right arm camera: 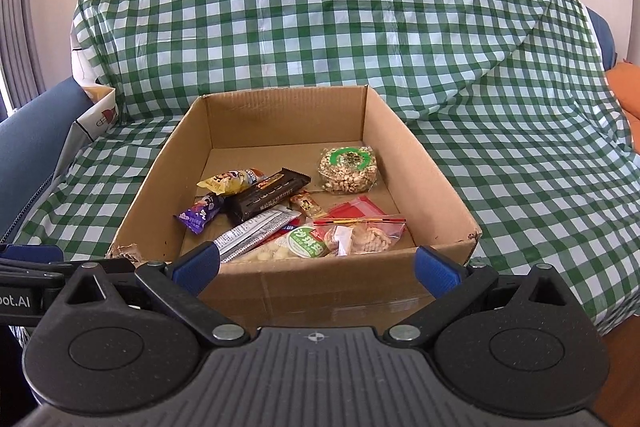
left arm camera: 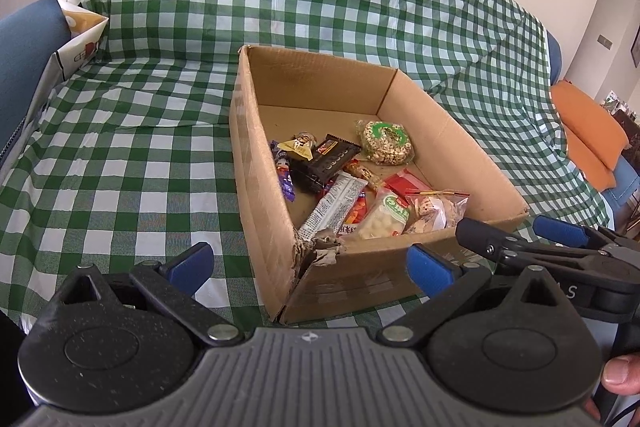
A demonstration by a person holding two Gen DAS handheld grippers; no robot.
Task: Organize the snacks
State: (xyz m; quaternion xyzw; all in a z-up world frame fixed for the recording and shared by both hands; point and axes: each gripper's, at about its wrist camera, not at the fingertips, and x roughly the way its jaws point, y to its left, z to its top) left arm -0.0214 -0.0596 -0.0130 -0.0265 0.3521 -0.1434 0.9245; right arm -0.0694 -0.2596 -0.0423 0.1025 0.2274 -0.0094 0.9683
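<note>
Brown cardboard forms an open box (right arm camera: 320, 279) that stands on a green and white checked cloth (right arm camera: 320, 27) spread over a blue sofa (right arm camera: 36, 131). All the snacks lie inside the box, on its floor: a round peanut cake (right arm camera: 348, 169) in clear wrap near the far right corner, a dark chocolate bar (right arm camera: 266, 197) in the middle, a yellow packet (right arm camera: 230, 181) and a purple packet (right arm camera: 200, 213) to its left, a silver bar (right arm camera: 256, 235) and a clear bag with a red and gold tie (right arm camera: 368, 233) close to the near wall. The near left corner of the box is torn. The left gripper (left arm camera: 310, 261) hovers before this torn corner, its jaws wide apart and holding nothing. The right gripper (right arm camera: 316, 265) hovers just before the near wall, its jaws also wide apart and empty. An orange cushion (left arm camera: 588, 131) lies at the right end of the sofa.
</note>
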